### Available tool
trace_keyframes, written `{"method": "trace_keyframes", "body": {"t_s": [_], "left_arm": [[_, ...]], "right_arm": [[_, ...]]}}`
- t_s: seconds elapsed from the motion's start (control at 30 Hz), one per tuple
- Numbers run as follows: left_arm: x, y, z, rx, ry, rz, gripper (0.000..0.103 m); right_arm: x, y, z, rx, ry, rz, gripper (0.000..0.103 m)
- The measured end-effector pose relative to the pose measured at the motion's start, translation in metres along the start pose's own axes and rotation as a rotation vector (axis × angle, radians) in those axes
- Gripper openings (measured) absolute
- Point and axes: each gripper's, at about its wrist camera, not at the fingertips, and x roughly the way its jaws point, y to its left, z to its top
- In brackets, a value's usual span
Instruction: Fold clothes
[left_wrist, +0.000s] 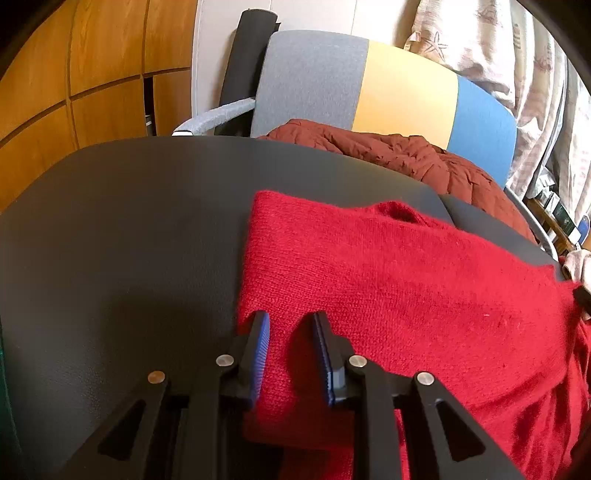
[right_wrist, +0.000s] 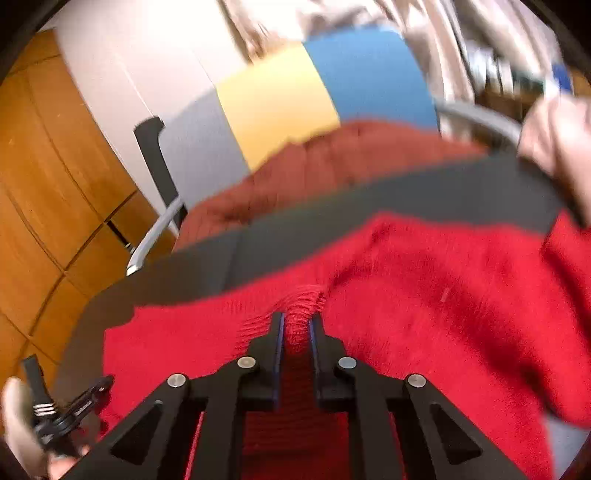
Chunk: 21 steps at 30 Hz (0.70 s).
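Red knit sweater (left_wrist: 406, 295) lies flat on the dark counter (left_wrist: 129, 221), long axis running along the near edge, neckline toward the far edge. Left hand-held gripper (left_wrist: 290, 325) sits spread over its left end. Right hand-held gripper (right_wrist: 297, 325) pinches a bunched ridge of knit.

A dark grey table (left_wrist: 122, 229) fills the lower half of both views. Behind its far edge, at twelve o'clock, stands a chair (left_wrist: 402, 88) with a backrest in grey, yellow and blue panels and a pale armrest (left_wrist: 214, 120) at ten o'clock. A rust-brown quilted jacket (left_wrist: 399, 155) lies on its seat. Wooden cabinet doors (left_wrist: 81, 74) occupy ten o'clock, patterned curtains (left_wrist: 517, 66) two o'clock.
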Motion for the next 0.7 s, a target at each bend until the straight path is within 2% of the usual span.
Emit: {"method": "trace_keyframes", "body": {"t_s": [0.07,0.13,0.2,0.23,0.27,0.4,0.43,0.47,0.53,0.6,0.63,0.7], "left_arm": [[0.0,-0.001,0.0,0.003,-0.001,0.004,0.024],[0.0,-0.001,0.0,0.007,-0.002,0.008,0.024],[0.0,-0.003,0.0,0.01,-0.003,0.013,0.024],[-0.001,-0.003,-0.001,0.011,-0.004,0.015,0.024],[0.0,-0.004,-0.001,0.014,-0.004,0.018,0.024],[0.0,-0.005,-0.001,0.025,-0.005,0.03,0.024],[0.0,-0.004,-0.001,0.025,-0.005,0.03,0.024],[-0.001,-0.005,-0.001,0.024,-0.005,0.03,0.024],[-0.001,-0.006,-0.001,0.025,-0.005,0.033,0.024],[-0.001,-0.008,-0.001,0.032,-0.005,0.042,0.024],[-0.001,-0.009,-0.001,0.036,-0.006,0.046,0.024],[-0.001,-0.01,-0.001,0.046,-0.007,0.057,0.024]], "right_arm": [[0.003,0.006,0.002,-0.074,-0.011,-0.074,0.006],[0.024,0.007,-0.002,-0.141,0.062,-0.139,0.006],[0.039,-0.001,-0.006,-0.122,0.134,-0.173,0.006],[0.036,-0.005,-0.005,-0.095,0.126,-0.173,0.006],[0.026,-0.009,-0.002,-0.064,0.084,-0.163,0.007],[-0.019,-0.027,0.001,-0.072,-0.007,-0.176,0.034],[-0.033,-0.036,0.002,-0.081,-0.032,-0.192,0.042],[-0.044,-0.046,0.004,-0.082,-0.052,-0.215,0.047],[-0.067,-0.074,0.012,-0.058,-0.087,-0.274,0.064],[-0.087,-0.111,0.026,-0.01,-0.107,-0.355,0.072],[-0.092,-0.128,0.032,0.02,-0.096,-0.392,0.073],[-0.093,-0.168,0.042,0.094,-0.033,-0.44,0.073]]}}
